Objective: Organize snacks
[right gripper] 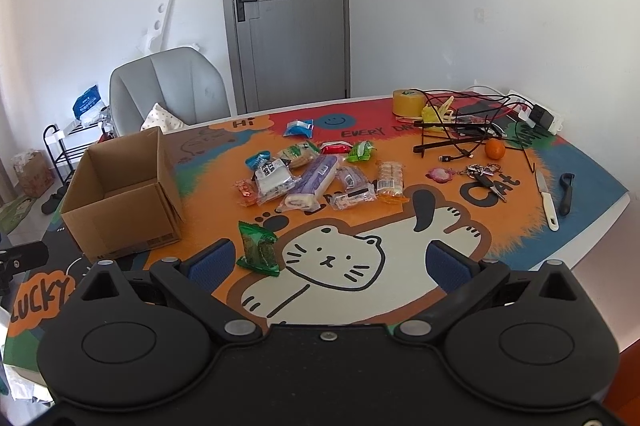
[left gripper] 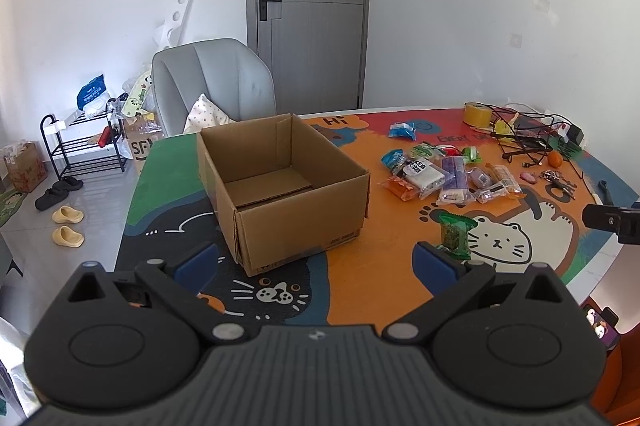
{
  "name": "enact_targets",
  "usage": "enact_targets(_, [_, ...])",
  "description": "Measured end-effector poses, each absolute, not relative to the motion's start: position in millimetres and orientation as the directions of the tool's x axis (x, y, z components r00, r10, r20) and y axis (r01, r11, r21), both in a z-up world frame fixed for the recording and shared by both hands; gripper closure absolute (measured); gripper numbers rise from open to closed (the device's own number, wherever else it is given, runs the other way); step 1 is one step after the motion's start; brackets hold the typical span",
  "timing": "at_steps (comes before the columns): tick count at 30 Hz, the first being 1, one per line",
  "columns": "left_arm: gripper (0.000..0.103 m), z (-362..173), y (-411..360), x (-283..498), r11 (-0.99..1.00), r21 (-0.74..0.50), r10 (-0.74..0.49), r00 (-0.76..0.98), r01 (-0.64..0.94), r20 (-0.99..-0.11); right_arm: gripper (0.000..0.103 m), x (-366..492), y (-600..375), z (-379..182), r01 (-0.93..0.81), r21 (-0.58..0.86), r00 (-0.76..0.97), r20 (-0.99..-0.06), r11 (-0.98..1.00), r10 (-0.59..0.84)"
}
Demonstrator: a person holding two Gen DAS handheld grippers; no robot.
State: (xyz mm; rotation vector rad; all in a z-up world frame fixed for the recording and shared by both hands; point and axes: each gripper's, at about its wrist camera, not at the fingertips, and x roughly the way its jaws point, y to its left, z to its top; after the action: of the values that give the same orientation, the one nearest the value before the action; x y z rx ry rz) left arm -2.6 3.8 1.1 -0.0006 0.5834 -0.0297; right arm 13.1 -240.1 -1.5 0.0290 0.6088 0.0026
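My left gripper (left gripper: 316,262) is spread wide, nothing between its blue pads, above the near edge of the table with the colourful cartoon-cat mat (left gripper: 360,290). Straight ahead at 12 o'clock stands the open brown cardboard box (left gripper: 280,181), flaps up, its inside bare; it sits close to the mat's left edge, with open floor beyond at 9 o'clock.

My right gripper (right gripper: 330,260) is also spread, holding nothing. Just beside its left pad, at 11 o'clock, lies a green foil snack packet (right gripper: 259,246), apart from the others and touching nothing else. Bare mat lies between the pads and on toward 1 o'clock.

The main heap of wrapped snacks (right gripper: 316,177) lies at 12 o'clock in the right view — overlapping, well apart from the box. A blue packet (right gripper: 298,128) lies alone further back.

Clutter crowds 1 to 2 o'clock: a yellow tape roll (right gripper: 408,101), tangled black cables (right gripper: 460,129), an orange fruit (right gripper: 495,149), a bunch of keys (right gripper: 486,177), and a white-handled knife (right gripper: 547,195) near the right edge
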Motion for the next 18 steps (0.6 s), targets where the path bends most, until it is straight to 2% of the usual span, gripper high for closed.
enact_targets(18, [0.000, -8.2, -3.4, 14.4, 1.000, 0.007, -0.014, 0.832, 0.022, -0.555, 0.000, 22.2, -243.4, -13.0, 0.028, 0.002, 0.820, -0.572, 1.000, -0.022])
